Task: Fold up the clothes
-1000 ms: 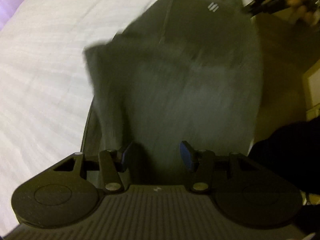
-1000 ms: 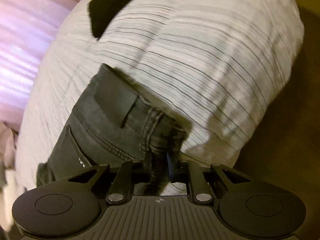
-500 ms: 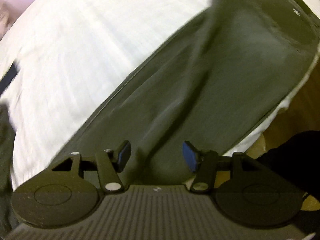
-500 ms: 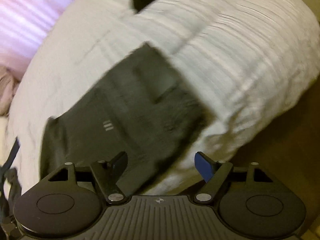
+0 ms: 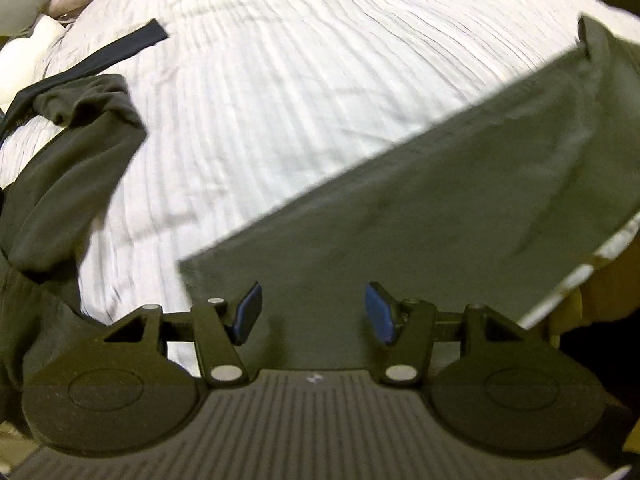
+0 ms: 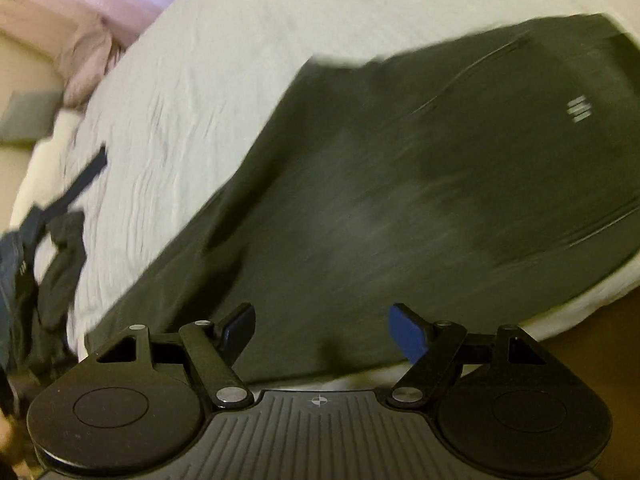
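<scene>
Now both the left tongs (image 5: 311,312) and right tongs (image 6: 322,330) are hovering released over the dark trousers (image 6: 400,200), which are lying flat along the near edge of the bed (image 5: 300,80), having just let go of them, readying the fold

Left gripper (image 5: 311,313): black ribbed body, round discs either side, silver pivot screws, blue pads (image 5: 378,314). Right gripper (image 6: 322,334) looks identical.
</scene>
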The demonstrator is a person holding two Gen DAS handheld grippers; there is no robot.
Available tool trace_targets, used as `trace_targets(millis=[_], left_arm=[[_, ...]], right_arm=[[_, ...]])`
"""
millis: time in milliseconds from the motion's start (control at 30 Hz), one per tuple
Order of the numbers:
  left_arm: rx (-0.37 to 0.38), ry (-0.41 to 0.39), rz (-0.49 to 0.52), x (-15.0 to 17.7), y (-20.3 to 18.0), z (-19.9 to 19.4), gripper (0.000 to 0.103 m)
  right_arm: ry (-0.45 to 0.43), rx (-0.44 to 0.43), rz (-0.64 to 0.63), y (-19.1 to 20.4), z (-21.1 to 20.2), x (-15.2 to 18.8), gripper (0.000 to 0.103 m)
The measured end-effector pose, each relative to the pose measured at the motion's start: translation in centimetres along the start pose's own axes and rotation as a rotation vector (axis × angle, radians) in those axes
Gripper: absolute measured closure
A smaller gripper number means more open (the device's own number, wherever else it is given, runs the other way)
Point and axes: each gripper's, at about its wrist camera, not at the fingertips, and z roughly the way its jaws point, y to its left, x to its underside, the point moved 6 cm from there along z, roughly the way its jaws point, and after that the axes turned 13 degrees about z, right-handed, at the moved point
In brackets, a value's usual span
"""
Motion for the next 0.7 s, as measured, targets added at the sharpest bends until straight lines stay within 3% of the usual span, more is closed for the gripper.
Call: trace_targets(millis=[167,267,367,400,433,467,633,700], left_arm=[[0.099,-0.090,0.048,-1.2,5.7,2.9,0.048],[0.219,-0.054,0.064,-1.1,7.6,5.7,0.051],[0.302,-0.039,0.086,-0.8,7.4,7.0,0.061],[0.321,-0.030,0.096,-0.6,7.2,7.3,0.069],[0.326,-0.021,0.120,-0.5,6.8,7.3,0.098],[0.329,-0.013,0.148,-0.3,6.5,7.3,0.097],[0.206,-0.132,-0.060,1.4,10.0,3.3,0.097],[0.215,-0.088,-0.101,2.8,10.0,4.2,0.097]], right_arm=[[0.022,0.084,0.002,3.8,3.7,4.3,0.026],[0.015,0.120,0.017,5.7,5.0,5.9,0.026],[0.004,0.124,0.032,7.6,5.3,6.8,0.026],[-0.002,0.123,0.021,8.2,5.3,7.0,0.026],[-0.007,0.126,0.008,8.7,5.2,7.1,0.026],[-0.011,0.130,-0.004,9.1,5.1,7.1,0.026],[-0.026,0.150,-0.011,9.5,5.2,6.4,0.026],[-0.034,0.156,-0.012,9.3,5.2,6.0,0.026]])
